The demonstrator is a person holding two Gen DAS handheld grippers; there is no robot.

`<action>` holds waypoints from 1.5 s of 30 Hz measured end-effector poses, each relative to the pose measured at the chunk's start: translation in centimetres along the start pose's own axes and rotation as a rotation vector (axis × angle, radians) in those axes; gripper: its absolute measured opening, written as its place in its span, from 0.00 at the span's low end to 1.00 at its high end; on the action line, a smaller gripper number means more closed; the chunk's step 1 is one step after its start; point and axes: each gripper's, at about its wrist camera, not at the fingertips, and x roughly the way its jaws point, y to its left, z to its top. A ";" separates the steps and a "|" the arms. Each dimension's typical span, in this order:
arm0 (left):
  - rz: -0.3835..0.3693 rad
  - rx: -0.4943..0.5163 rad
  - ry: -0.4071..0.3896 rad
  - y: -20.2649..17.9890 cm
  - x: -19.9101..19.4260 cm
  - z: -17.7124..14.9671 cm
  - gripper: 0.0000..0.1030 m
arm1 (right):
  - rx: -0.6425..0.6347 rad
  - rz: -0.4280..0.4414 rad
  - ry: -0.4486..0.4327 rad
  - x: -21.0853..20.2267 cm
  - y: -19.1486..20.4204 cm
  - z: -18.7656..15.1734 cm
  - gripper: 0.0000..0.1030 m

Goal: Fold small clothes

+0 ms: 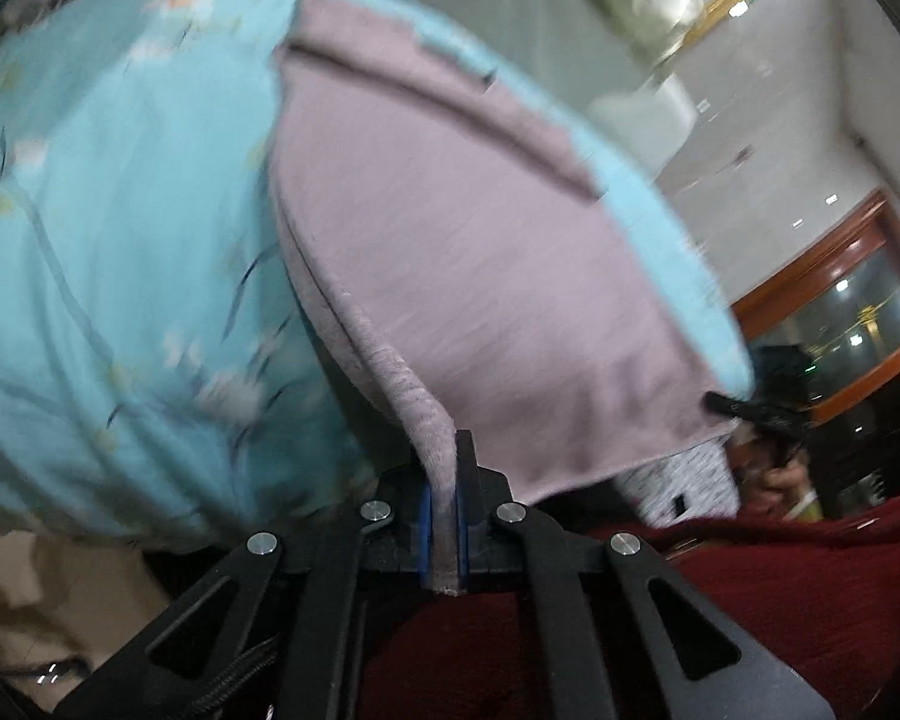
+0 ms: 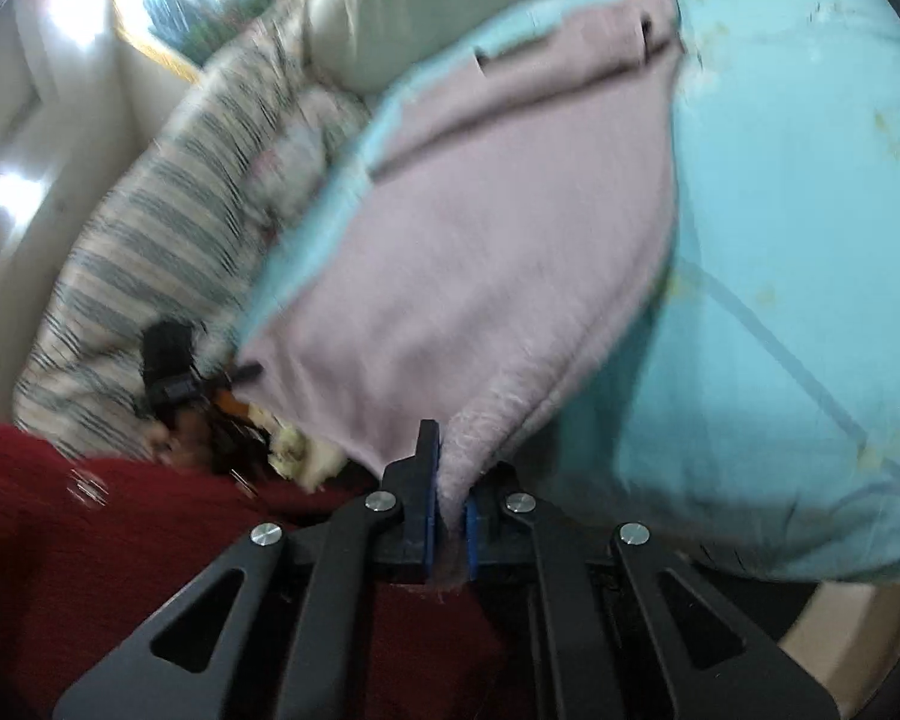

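Blue bedsheet (image 1: 108,228) beneath pink garment (image 1: 480,276), striped pillow (image 2: 150,252) beside.

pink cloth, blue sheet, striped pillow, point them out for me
pink cloth (image 1: 480,276), left wrist view, on its flat middle panel
blue sheet (image 1: 120,228), left wrist view, on the printed area left of the cloth
striped pillow (image 2: 150,240), right wrist view, on its striped face
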 end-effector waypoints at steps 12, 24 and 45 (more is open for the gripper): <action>-0.007 -0.072 -0.326 -1.3 -5.1 6.5 0.04 | 0.053 0.110 -0.329 -5.7 0.4 6.4 0.08; 0.054 0.005 -0.506 -2.9 -2.8 20.7 0.03 | -0.003 0.014 -0.453 -4.0 -1.1 20.0 0.08; 0.359 -0.043 -0.311 7.3 16.5 39.3 0.04 | 0.220 -0.373 -0.266 12.7 -15.0 35.6 0.08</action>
